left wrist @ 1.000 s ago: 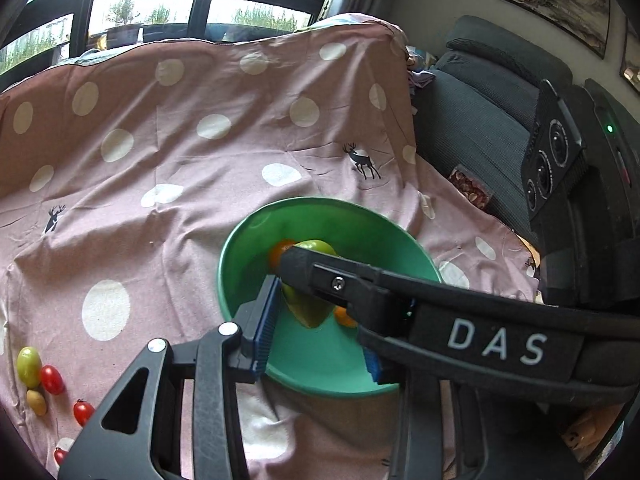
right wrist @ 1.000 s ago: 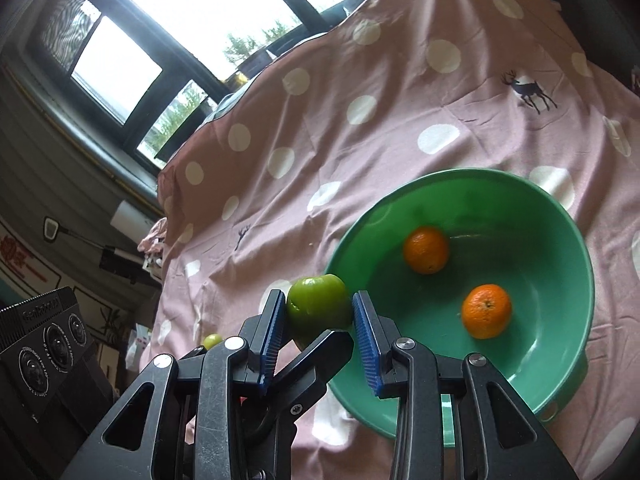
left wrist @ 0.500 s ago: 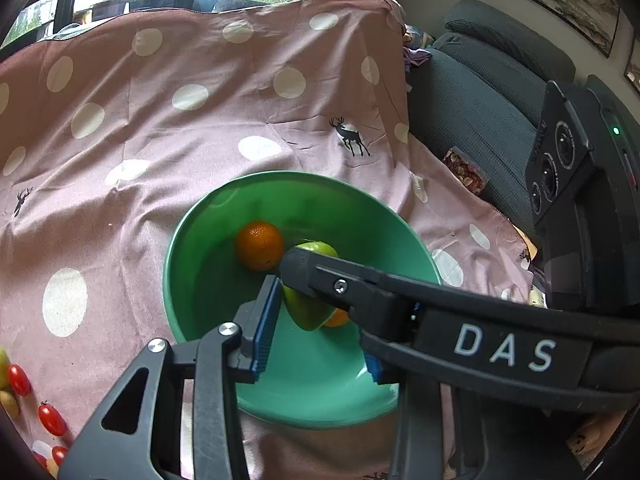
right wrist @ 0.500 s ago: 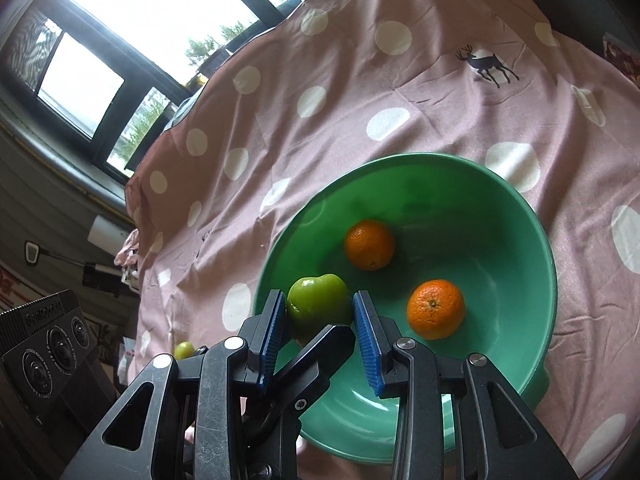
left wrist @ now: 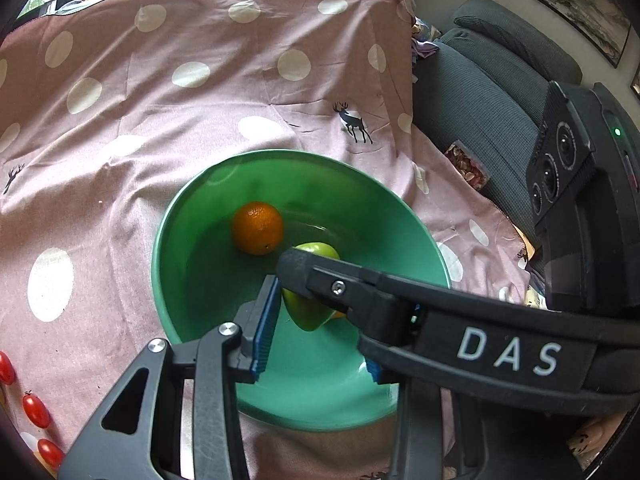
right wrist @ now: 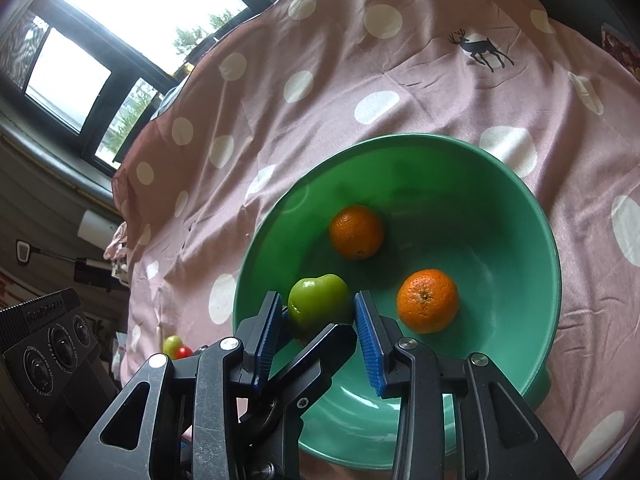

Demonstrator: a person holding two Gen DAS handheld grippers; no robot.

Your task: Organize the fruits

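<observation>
Apple (right wrist: 320, 300) stands upright, dimple up, pinched between right gripper (right wrist: 318, 312) pads. Left gripper (left wrist: 320, 336) fingers are spread, empty. Apple has sunk from bowl (right wrist: 536, 216) near-left rim inside, beside 2 oranges (right wrist: 356, 232).

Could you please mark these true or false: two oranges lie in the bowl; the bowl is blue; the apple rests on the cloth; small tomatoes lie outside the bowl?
1. Two oranges lie in the bowl. True.
2. The bowl is blue. False: it is green.
3. The apple rests on the cloth. False: it is over the bowl, between the fingers of the right gripper.
4. Small tomatoes lie outside the bowl. True: they are on the cloth.
</observation>
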